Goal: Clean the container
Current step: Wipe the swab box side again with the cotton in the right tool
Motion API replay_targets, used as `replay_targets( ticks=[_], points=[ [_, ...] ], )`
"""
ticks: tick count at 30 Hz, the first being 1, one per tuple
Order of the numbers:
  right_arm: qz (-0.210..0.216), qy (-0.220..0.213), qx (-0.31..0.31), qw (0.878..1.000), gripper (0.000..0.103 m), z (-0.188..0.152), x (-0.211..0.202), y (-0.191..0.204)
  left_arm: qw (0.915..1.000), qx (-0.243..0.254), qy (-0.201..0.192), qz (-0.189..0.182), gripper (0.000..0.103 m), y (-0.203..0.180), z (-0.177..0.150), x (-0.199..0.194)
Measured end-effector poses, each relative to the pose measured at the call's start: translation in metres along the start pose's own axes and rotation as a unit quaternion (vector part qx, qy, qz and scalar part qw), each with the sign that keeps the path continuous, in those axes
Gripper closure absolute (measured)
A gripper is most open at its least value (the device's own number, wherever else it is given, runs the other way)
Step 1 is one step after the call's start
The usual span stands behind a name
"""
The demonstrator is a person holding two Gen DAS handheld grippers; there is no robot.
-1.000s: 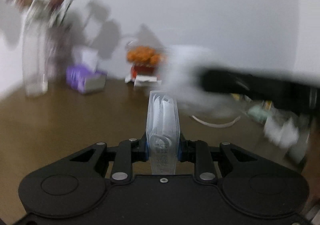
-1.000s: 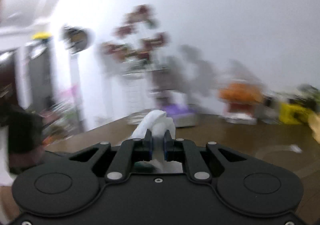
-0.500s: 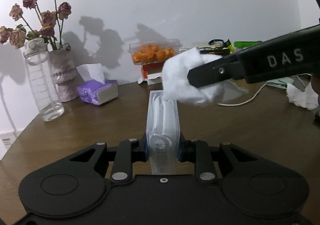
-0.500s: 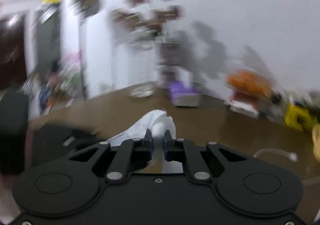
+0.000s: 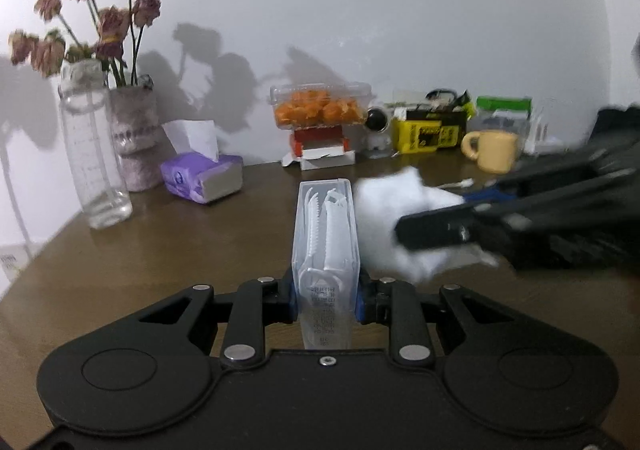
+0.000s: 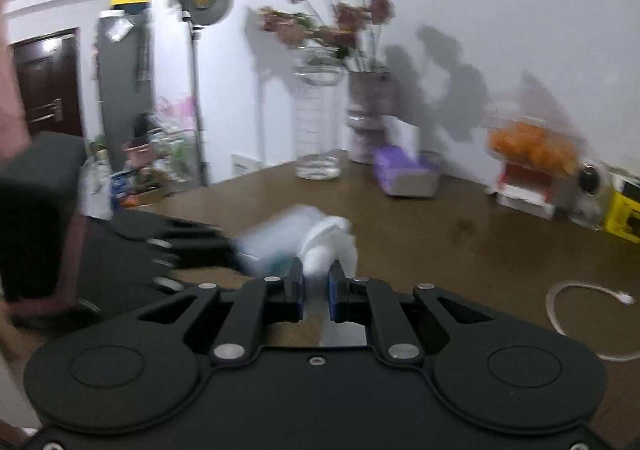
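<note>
The left tongs (image 5: pixel 325 296) clamp the lower part of a narrow clear container (image 5: pixel 325 246) of white floss picks, holding it upright above the brown desk (image 5: pixel 160 250). The right tongs (image 6: pixel 316 290) are closed on a wad of white tissue (image 6: pixel 332 246), which in the left view sits just beside the container's right wall; blur makes it hard to say whether the two touch yet. The step in hand looks like wiping the outside of the box. To do it well, keep the left grip steady and the box upright, press the tissue lightly against the wall, and stroke along its length. Push too hard sideways and the thin box may twist in the pads.
</note>
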State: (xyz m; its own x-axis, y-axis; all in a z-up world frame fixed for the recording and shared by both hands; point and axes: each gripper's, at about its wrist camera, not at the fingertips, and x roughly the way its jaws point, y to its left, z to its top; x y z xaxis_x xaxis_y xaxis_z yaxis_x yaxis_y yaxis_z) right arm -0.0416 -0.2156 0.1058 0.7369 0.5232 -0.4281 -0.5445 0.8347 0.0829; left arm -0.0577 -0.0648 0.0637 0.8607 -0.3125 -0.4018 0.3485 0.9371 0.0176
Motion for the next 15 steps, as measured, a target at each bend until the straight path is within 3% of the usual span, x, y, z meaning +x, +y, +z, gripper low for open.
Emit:
replay_targets(
  ticks=[2, 4, 7, 9, 12, 15],
  points=[
    [-0.033, 0.001, 0.049, 0.998, 0.092, -0.005, 0.007, -0.027, 0.9987, -0.038, -0.001, -0.032, 0.078, 0.009, 0.005, -0.006],
    [-0.023, 0.023, 0.061, 0.998, 0.092, -0.016, 0.018, -0.03, 0.9959, -0.075, -0.004, -0.051, 0.078, 0.019, 0.012, -0.006],
    [0.018, 0.046, 0.048, 0.998, 0.092, -0.035, 0.025, -0.01, 0.9925, -0.113, -0.01, -0.045, 0.078, 0.03, 0.021, 0.003],
    [0.042, 0.037, 0.059, 0.997, 0.092, -0.045, 0.02, 0.01, 0.9938, -0.106, -0.01, -0.033, 0.078, 0.028, 0.021, 0.01],
    [0.077, -0.009, 0.11, 0.991, 0.092, -0.055, 0.012, 0.02, 0.9953, -0.09, 0.009, -0.035, 0.078, 0.021, 0.01, 0.014],
    [0.031, -0.022, 0.147, 0.988, 0.092, -0.062, 0.007, 0.002, 0.9935, -0.1, 0.027, -0.048, 0.078, 0.021, -0.001, 0.013]
  ],
)
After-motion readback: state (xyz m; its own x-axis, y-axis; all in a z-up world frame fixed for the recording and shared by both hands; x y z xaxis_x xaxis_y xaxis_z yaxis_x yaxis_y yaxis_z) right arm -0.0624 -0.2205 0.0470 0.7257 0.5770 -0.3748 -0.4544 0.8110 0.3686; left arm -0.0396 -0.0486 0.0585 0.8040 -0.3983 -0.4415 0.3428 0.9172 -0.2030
